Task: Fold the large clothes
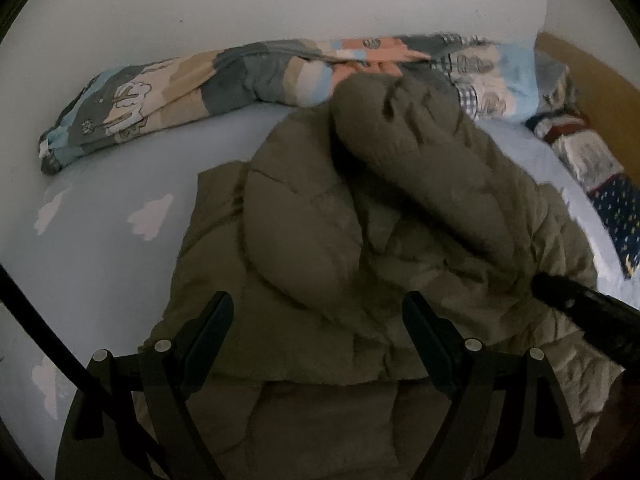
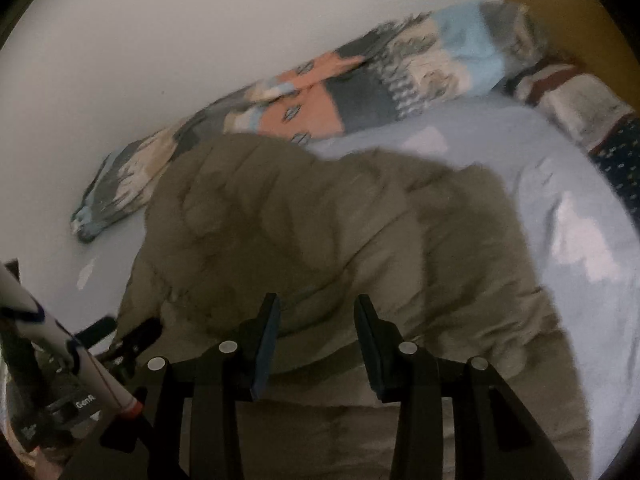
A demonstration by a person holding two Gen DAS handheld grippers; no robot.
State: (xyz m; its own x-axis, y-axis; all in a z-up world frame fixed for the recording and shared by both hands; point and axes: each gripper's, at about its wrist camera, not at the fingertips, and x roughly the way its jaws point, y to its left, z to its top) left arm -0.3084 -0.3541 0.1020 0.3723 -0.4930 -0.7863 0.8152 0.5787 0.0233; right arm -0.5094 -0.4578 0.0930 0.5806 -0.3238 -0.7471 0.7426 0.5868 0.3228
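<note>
An olive padded jacket (image 1: 360, 216) lies bunched on the pale blue sheet (image 1: 100, 248), one puffy sleeve (image 1: 420, 140) folded over its middle. My left gripper (image 1: 318, 316) hovers over the jacket's near part. It is open wide, with only fabric below the fingers (image 1: 216, 324). In the right wrist view the same jacket (image 2: 320, 232) fills the centre. My right gripper (image 2: 318, 316) stands over its near fold. Its jaws are partly apart and the pads press on nothing. The right gripper's black tip (image 1: 576, 304) pokes in at the right edge of the left view.
A patchwork quilt (image 1: 224, 80) is rolled along the white wall (image 1: 280, 0). A patterned pillow (image 1: 592, 168) lies by the yellow headboard (image 1: 592, 80). In the right view, black gear with a white and blue rod (image 2: 52, 328) sits at the lower left, and sheet (image 2: 560, 208) shows to the right.
</note>
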